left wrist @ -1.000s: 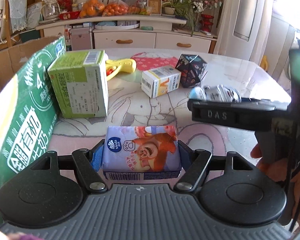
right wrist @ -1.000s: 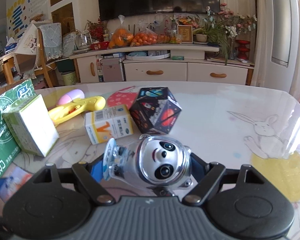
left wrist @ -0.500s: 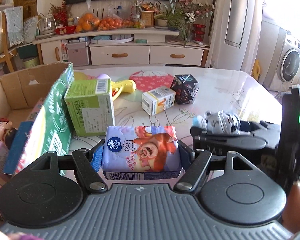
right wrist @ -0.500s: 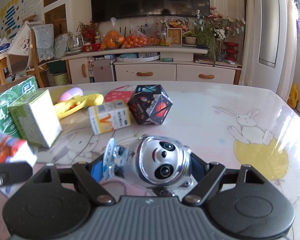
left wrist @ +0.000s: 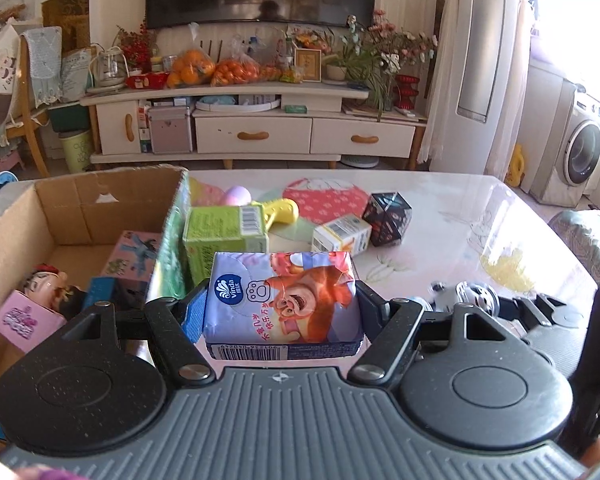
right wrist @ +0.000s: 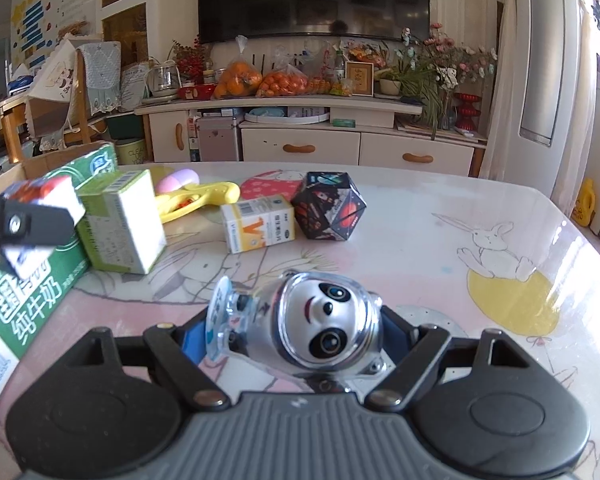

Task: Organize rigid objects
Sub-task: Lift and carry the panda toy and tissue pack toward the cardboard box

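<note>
My left gripper (left wrist: 280,304) is shut on a Vinda tissue pack (left wrist: 282,300) with a cartoon bear, held above the table beside the open cardboard box (left wrist: 80,208). The box holds a doll (left wrist: 46,288) and small boxes. My right gripper (right wrist: 300,332) is shut on a silver panda figure (right wrist: 320,328), low over the table; it also shows in the left wrist view (left wrist: 474,298). The left gripper with the tissue pack shows at the left of the right wrist view (right wrist: 32,216).
On the table lie a green carton (right wrist: 120,224), a yellow toy (right wrist: 196,200), a white and orange medicine box (right wrist: 260,228) and a dark many-sided cube (right wrist: 328,210). A green milk case (right wrist: 24,296) forms the box's near side. A TV cabinet (left wrist: 256,128) stands behind.
My left gripper has risen and swung left with the tissue pack, so the box's inside now shows. My right gripper has lifted a little with the panda, which has tilted.
</note>
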Motion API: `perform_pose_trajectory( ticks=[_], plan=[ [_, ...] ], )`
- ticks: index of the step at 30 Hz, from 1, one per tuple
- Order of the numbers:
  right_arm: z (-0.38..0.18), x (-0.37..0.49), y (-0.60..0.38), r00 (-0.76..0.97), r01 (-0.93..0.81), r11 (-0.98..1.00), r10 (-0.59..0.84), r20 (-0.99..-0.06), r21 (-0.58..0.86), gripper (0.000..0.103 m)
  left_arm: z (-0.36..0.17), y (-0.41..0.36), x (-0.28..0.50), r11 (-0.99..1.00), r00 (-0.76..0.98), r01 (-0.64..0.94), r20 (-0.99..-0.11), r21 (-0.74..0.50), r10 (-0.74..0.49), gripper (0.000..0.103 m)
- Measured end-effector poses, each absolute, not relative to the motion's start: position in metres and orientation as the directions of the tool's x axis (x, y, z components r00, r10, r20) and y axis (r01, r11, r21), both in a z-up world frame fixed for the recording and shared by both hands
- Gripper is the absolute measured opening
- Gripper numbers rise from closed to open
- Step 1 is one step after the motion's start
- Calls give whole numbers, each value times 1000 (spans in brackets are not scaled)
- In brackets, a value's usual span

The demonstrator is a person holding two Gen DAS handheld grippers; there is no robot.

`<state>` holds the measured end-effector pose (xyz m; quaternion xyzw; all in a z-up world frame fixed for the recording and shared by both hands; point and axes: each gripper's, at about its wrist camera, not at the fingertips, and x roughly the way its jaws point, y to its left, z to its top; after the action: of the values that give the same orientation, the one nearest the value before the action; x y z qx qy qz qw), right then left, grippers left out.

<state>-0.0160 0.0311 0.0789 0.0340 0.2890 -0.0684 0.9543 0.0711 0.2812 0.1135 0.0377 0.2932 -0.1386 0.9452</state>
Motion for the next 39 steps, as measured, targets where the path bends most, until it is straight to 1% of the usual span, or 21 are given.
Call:
perform_pose_trajectory(
  ticks=[13, 22, 30, 39],
  plan=[
    [110, -30, 66, 858, 96, 995, -86, -507, -6, 82, 147, 311, 65, 970, 824, 243, -521, -28, -222, 90],
    [139, -29, 110, 891, -4, 999, -12, -454, -34, 82, 160, 341, 70, 981, 846, 193, -501, -31, -182, 90],
    [157, -28, 157, 908, -119, 989, 74, -412, -84, 82, 164, 371, 82, 992, 858, 119, -498, -40, -123, 90],
    [163, -21, 197, 906, -226, 965, 159, -393, -130, 82, 169, 417, 101, 997, 861, -10, -507, -70, -27, 90]
  ],
)
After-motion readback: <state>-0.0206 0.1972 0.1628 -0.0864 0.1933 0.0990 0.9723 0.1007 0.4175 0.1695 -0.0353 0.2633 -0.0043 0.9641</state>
